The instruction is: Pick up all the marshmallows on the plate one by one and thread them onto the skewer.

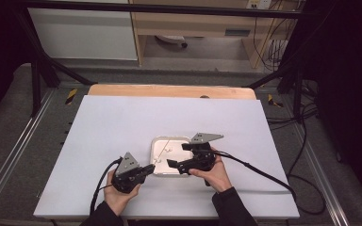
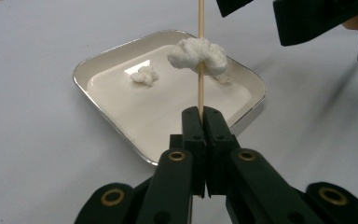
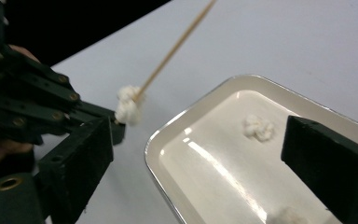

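Skewer (image 2: 200,56), a thin wooden stick, is clamped at its lower end in my left claw (image 2: 203,112), whose jaws are pressed together on it; the stick runs up and away from that claw over the near edge of the white tray (image 2: 98,60). A white cotton tuft (image 2: 198,56) sits threaded on the stick a little beyond the left claw's tips, so the tight low grip appears chosen to leave the rest of the shaft free for loading.

My right claw (image 3: 200,140) has its jaws standing wide apart with nothing between them, one jaw at each side of its own view and the tray's floor showing in the gap. From there, the skewered tuft (image 3: 127,103) lies just past the left-hand jaw and beside the tray's rim, while a loose tuft (image 3: 258,127) rests on the tray floor ahead, near the right-hand jaw; another (image 3: 286,215) lies close under the claw.

In the high view, both claws meet at the tray's near side on the bench (image 1: 99,132), left claw (image 1: 146,170) at its corner and right claw (image 1: 179,155) over it. I judge the open right claw is placed to pick the next tuft, the left holding the stick steady.
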